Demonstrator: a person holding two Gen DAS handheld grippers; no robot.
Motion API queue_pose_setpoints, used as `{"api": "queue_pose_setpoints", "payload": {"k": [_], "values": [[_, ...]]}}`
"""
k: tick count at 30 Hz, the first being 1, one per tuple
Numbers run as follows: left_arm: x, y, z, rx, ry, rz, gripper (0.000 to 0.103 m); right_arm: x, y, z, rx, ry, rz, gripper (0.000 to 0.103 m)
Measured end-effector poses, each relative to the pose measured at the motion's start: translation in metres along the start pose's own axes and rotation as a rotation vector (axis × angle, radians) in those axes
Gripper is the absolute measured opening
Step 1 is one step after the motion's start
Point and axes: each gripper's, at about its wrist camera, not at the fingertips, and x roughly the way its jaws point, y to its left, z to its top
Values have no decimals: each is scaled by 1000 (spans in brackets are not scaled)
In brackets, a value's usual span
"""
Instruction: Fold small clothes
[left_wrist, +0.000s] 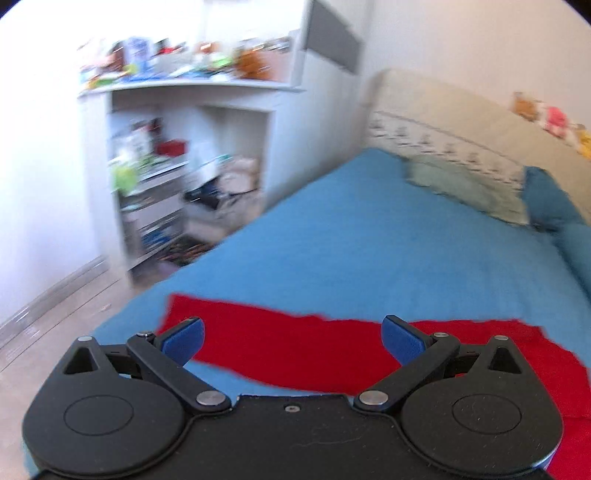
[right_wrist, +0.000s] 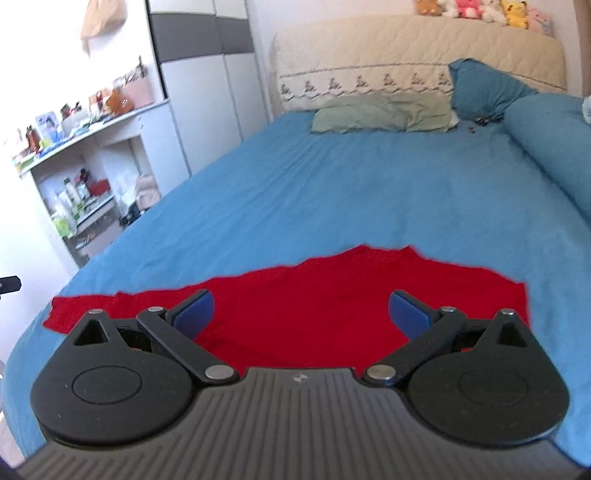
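A small red garment (left_wrist: 295, 343) lies spread flat on the blue bedsheet (left_wrist: 369, 240) near the bed's front edge. In the left wrist view a long sleeve-like strip reaches left. My left gripper (left_wrist: 293, 338) is open and empty, hovering just above that strip. The garment also shows in the right wrist view (right_wrist: 303, 295), with its wider body in the middle and a sleeve out to the left. My right gripper (right_wrist: 301, 312) is open and empty above the garment's body.
A green pillow (right_wrist: 384, 112) and a blue pillow (right_wrist: 484, 88) lie at the beige headboard (right_wrist: 406, 48). A rolled blue duvet (right_wrist: 554, 140) runs along the right side. White cluttered shelves (right_wrist: 85, 177) stand left of the bed.
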Motion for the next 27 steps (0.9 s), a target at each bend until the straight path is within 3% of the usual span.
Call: {"api": "queue_pose_setpoints", "payload": {"k": [6,8,10,12,15,19,20,22,23,27], "values": [[64,72,-28,-175,80,-19,98,44,33,-29,-41,55,10,103],[87,80,-31,-199,101,-11,90,59,38,-34,-36,74,17,103],[109,87,-37,-218,130,-13,69,73,42,-38,-28,89,27,103],[125,91,-42,-241,153,-15,59,83,44,-42,-26,100,25,103],[135,94,-47,-279,135,-8,58,97,44,-50,-22,117,22,103],[148,87,-39,-242,117,34,54,108,36,-58,0,139,31,103],[151,86,-38,-243,110,48,50,109,34,-59,1,142,31,103],[158,85,-37,-232,104,84,19,112,31,-62,-1,148,29,103],[159,85,-36,-226,104,99,9,113,30,-62,-3,149,27,103],[155,78,-26,-204,85,92,4,112,23,-61,-13,141,13,103]]}}
